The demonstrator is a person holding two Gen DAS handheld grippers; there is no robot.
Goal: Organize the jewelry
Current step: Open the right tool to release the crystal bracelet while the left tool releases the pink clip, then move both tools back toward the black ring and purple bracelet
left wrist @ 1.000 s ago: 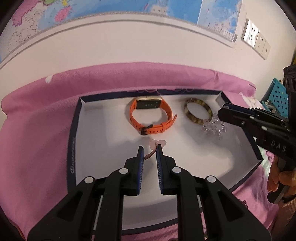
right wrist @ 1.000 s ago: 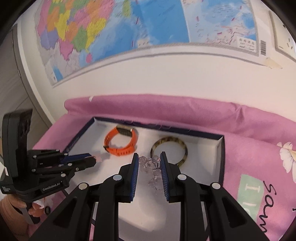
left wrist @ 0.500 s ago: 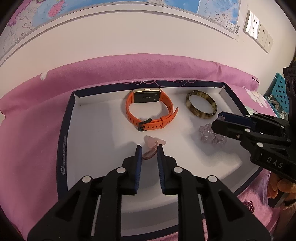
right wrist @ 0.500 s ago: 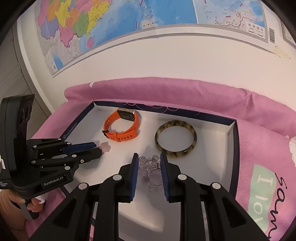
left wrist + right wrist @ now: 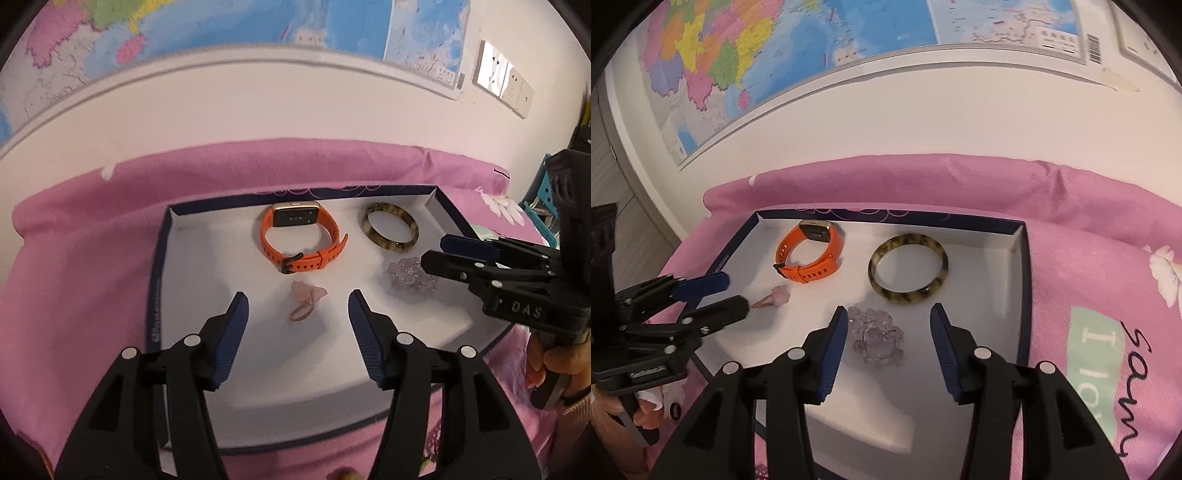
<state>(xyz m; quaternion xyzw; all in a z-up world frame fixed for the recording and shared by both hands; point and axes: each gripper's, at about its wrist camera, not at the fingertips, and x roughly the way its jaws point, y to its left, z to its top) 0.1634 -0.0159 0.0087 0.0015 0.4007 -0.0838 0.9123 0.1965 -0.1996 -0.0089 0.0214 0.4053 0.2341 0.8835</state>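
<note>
Both grippers, left (image 5: 297, 306) and right (image 5: 888, 321), just opened, fingers released: pink charm (image 5: 306, 300) and crystal bracelet (image 5: 877, 338) placed in tray (image 5: 1015, 258). Next: withdraw clear.

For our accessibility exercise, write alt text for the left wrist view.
The left gripper, jaws open, hovers over a pink charm ring lying in a white tray with an orange watch, a mottled bangle and a crystal bracelet.
</note>
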